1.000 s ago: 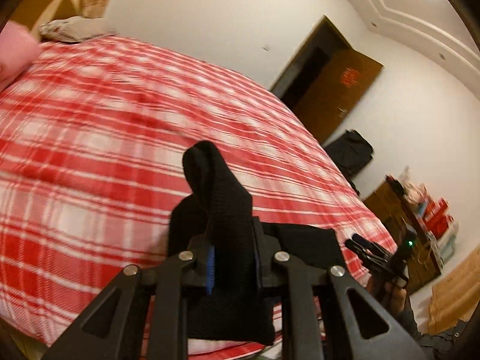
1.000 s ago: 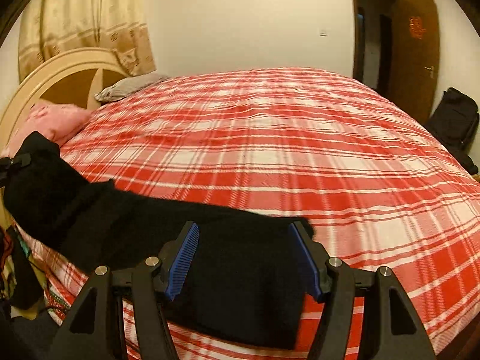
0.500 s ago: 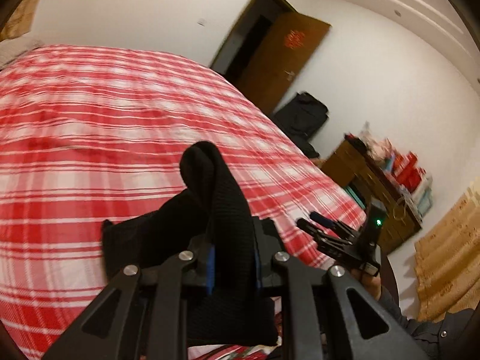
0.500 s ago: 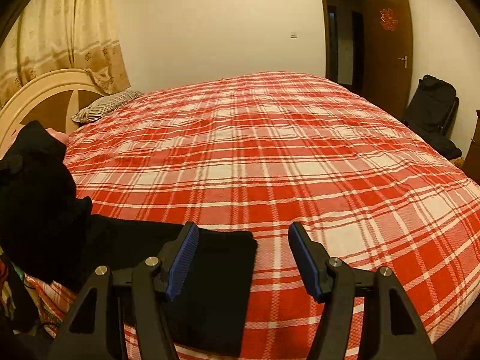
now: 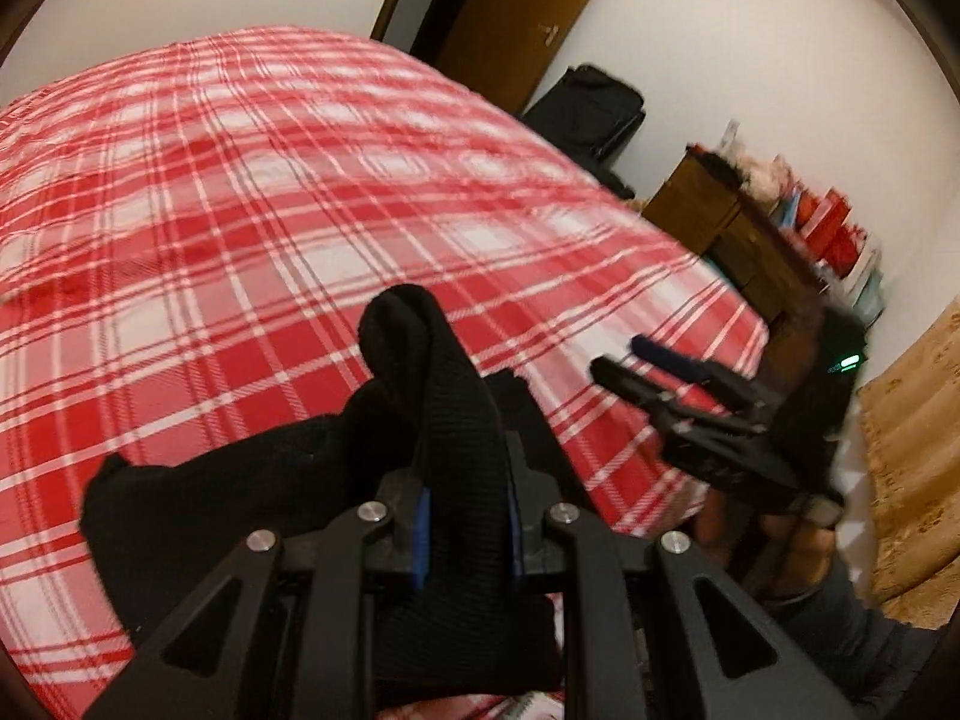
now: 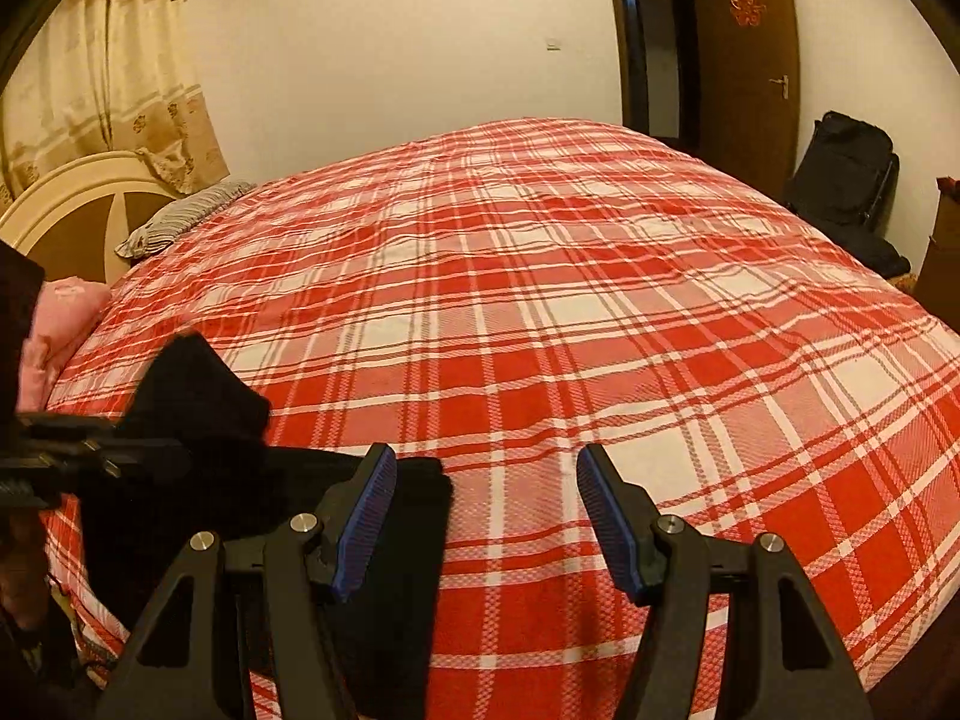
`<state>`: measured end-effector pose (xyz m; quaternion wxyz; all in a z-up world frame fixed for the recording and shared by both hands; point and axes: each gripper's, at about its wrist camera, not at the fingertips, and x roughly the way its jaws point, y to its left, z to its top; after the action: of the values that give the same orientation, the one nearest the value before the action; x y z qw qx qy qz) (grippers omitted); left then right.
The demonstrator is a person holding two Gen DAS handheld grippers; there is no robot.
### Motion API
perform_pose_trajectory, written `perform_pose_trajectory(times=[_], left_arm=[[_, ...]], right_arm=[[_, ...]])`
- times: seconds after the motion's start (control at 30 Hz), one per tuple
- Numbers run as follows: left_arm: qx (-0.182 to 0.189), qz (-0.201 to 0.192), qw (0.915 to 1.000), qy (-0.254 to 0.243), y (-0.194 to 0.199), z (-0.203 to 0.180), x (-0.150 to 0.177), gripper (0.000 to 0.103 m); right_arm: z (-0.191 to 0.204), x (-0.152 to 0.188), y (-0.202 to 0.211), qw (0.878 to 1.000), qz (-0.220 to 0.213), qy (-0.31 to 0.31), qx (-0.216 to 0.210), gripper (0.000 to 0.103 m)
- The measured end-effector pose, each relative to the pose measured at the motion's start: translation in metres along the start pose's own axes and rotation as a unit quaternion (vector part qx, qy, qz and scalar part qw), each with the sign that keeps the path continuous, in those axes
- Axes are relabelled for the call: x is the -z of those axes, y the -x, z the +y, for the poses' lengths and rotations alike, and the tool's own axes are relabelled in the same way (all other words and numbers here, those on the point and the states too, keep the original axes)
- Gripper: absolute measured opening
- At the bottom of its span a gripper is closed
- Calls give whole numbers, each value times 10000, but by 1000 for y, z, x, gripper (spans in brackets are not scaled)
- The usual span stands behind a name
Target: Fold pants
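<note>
Black pants (image 5: 252,498) lie along the near edge of a bed with a red and white plaid cover (image 5: 270,192). My left gripper (image 5: 465,516) is shut on a bunched fold of the pants, which sticks up past the fingertips. In the right wrist view the same pants (image 6: 198,396) sit at the lower left, with the left gripper (image 6: 66,462) holding them from the left edge. My right gripper (image 6: 486,516) is open over the bare plaid cover (image 6: 540,300), its left finger just beside the pants' end; nothing lies between its pads. The left wrist view shows the right gripper (image 5: 672,378) at the right.
A pink pillow (image 6: 57,324) and a striped pillow (image 6: 180,222) lie by the headboard (image 6: 78,210). A brown door (image 6: 750,54), a black bag (image 6: 846,180), and a wooden cabinet (image 5: 738,240) with red boxes stand beyond the bed. A person's hand (image 5: 804,546) holds the right gripper.
My left gripper has carried the bunched pants end sideways toward the right gripper, doubling the cloth over. The pants no longer lie between the right gripper's fingers, which stayed open.
</note>
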<state>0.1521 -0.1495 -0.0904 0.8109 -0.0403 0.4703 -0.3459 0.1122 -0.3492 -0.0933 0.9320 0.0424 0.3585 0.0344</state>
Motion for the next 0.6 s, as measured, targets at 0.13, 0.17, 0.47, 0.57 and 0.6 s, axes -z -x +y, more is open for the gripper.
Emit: perform_pose_trajectory(times=[0.13,0.17,0.47,0.57,0.6], left_arm=[[-88,77,9999,-57,-19,-13,-2,22],[-74,84,9999,-76,-22,-17,-2,24],[6,-401,9985,-382,0,-46,-8,56],[-294,-641,9964,-468,17,-39,-1,64],[-364,-671,9960,-455,20,-34,1,64]], right_arm=[[-7,2,-7,9999,84,-79,46,64],[-9,2,-9,9999,110,-96,58,65],[-18,3,-12,9994,234,-240,29,65],[-19,-1,-3,9988,233,-345,-272,65],[-18,-2,0,9982,249,-377,-386,65]])
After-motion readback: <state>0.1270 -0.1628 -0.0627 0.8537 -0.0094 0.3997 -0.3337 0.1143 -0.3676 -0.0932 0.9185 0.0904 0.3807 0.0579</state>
